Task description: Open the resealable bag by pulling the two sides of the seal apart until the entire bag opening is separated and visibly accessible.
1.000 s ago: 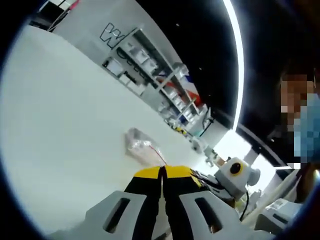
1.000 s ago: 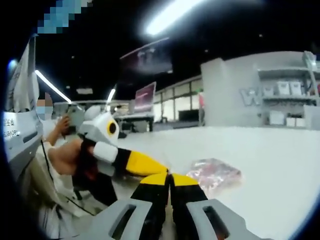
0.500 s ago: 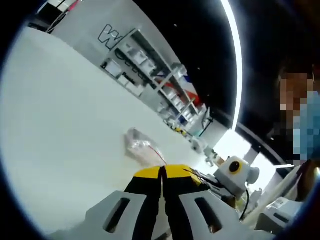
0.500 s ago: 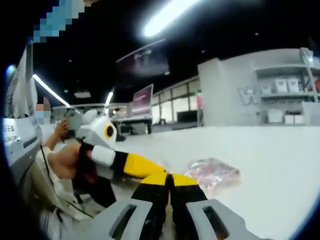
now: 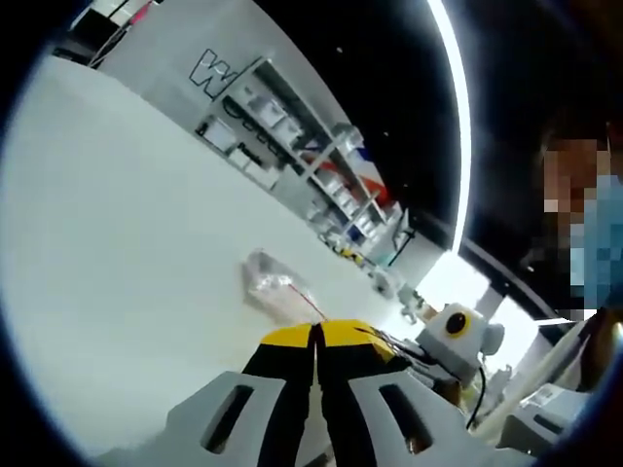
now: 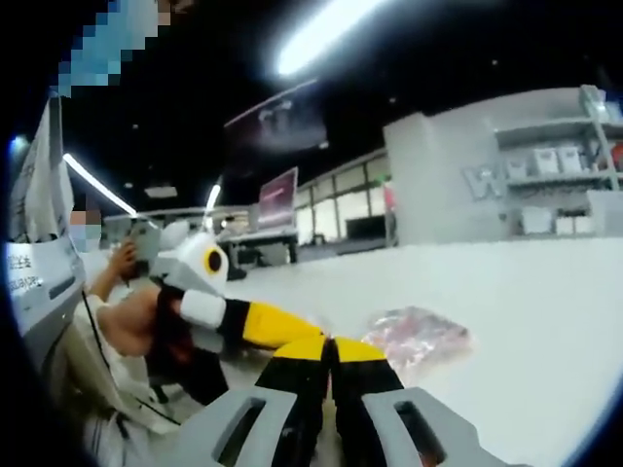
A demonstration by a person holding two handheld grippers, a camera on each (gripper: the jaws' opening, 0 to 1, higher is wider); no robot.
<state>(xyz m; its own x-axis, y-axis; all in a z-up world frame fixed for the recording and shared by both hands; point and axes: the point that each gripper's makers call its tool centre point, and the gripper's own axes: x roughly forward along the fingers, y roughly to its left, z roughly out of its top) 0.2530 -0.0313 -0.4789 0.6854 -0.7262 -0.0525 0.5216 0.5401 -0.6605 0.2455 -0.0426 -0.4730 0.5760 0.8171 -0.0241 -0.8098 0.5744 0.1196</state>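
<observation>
Left gripper view: left tool (image 5: 316,336), yellow-tipped black jaws pressed together, nothing between them. Just beyond the tips, the resealable bag (image 5: 275,289) lies flat on the white surface (image 5: 117,243), clear plastic, crumpled, with pale pinkish contents and a thin red line along one edge. Whether the seal is parted cannot be told at this size. The tips sit close to the near end of the bag; contact cannot be judged. To the right of the jaws, the right tool (image 5: 428,352) comes in low, white body with a yellow ring around a dark lens. Metal shelving (image 5: 292,146) with boxes stands along a grey wall past the far edge of the surface. A long ceiling light (image 5: 456,126) arcs across the dark upper part.

Right gripper view: right tool (image 6: 329,350), jaws closed on each other, empty. The bag (image 6: 417,336) rests on the surface (image 6: 545,311) just to the right of the tips, pink-mottled, flattened. The left tool (image 6: 277,324) enters from the left, its yellow tip pointing toward the bag, held by a hand (image 6: 131,326). A monitor (image 6: 277,192) and a row of windows sit in the background.
</observation>
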